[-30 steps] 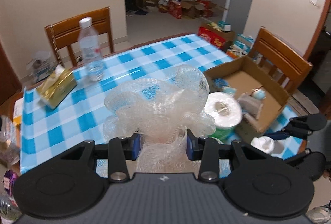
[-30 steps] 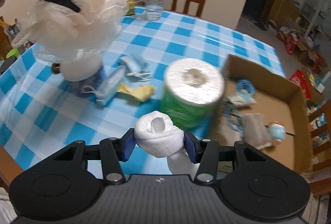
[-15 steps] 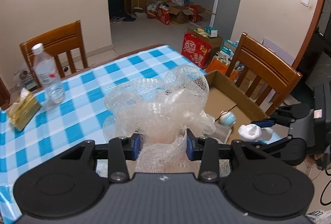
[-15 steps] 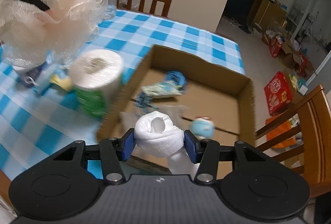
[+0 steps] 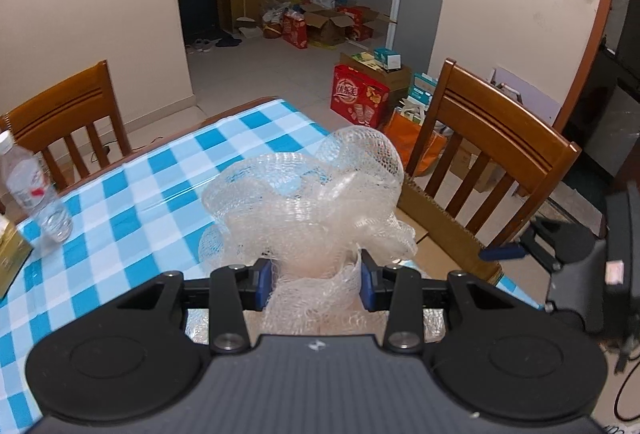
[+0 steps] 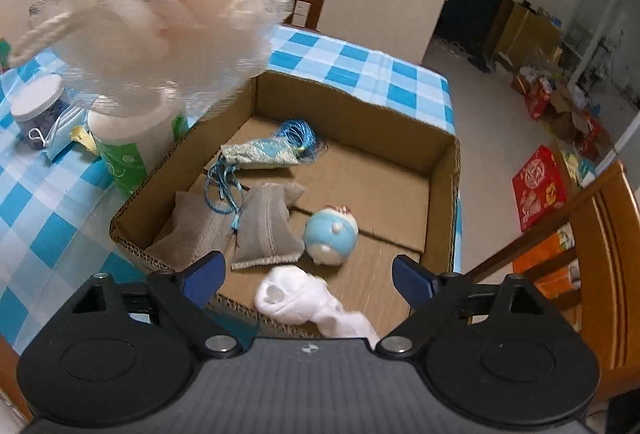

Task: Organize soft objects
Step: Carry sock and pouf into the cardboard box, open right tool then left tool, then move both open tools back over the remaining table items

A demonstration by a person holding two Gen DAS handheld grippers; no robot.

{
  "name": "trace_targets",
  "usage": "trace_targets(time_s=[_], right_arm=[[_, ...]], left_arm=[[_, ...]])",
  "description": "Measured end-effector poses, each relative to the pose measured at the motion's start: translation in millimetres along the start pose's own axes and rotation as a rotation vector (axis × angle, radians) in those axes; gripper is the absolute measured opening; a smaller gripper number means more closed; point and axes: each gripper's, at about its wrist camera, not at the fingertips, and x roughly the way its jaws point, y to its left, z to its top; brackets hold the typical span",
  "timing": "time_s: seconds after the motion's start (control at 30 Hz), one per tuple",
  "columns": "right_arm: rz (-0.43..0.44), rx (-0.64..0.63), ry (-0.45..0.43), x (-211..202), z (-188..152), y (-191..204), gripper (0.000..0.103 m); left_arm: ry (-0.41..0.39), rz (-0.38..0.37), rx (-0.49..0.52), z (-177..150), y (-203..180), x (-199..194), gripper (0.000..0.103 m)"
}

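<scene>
Gripping a pale peach, frilly mesh bath sponge (image 5: 308, 205), the left gripper (image 5: 316, 284) is pinching it between its blue-padded fingers (image 5: 262, 284), the jaws closed down to a narrow gap filled by the sponge's gathered middle. In the right wrist view the same sponge (image 6: 172, 21) is hanging in the air at about ten o'clock, above the near-left corner of the open brown cardboard box (image 6: 360, 105), with its white cord loop dangling to the left.

The right gripper (image 6: 308, 280) is standing with its jaws spread wide and nothing between the blue pads. Between and below them, at about six o'clock, a white rolled cloth bundle (image 6: 304, 300) is lying over the box's near wall, touching neither pad; whether it is resting there or falling is not clear, as it is blurred.

Inside the box a round blue-and-white plush toy (image 6: 330, 240) is sitting at the centre, just beside a grey drawstring fabric pouch (image 6: 266, 230) at its nine o'clock. A light blue patterned pouch (image 6: 260, 153) with blue cord is lying toward the far-left corner.

The box is sitting on the blue-and-white checked tablecloth (image 6: 360, 61). Just outside its left wall, at nine o'clock, a white paper roll in green wrapping (image 6: 128, 141) is standing upright. In the left wrist view a clear plastic water bottle (image 5: 34, 189) is standing at nine o'clock.
</scene>
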Motion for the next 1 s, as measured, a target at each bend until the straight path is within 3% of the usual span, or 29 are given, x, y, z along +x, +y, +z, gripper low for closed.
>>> trace_targets(time_s=[0.5,0.67,0.83,1.0], right_arm=[[0.028,0.189,-0.049,-14.3,-22.9,-13.8,0.098],[0.019,0.22,-0.061,-16.0,-23.7,-19.6,0.102],[0.012,0.246,-0.066,-16.6,-23.8,-21.9,0.103],[0.009,0.253,-0.06,-15.9,-23.4,-21.4,0.103]], left_arm=[[-0.008,-0.085,0.061,52.6,-45.5,81.9,0.042],[-0.032,-0.062,0.061,56.0,-55.4,108.6,0.091],[-0.003,-0.049,0.042,46.6,-53.1,118.8,0.092],[0.002,-0.031,0.062,34.8,-50.5,105.2,0.094]])
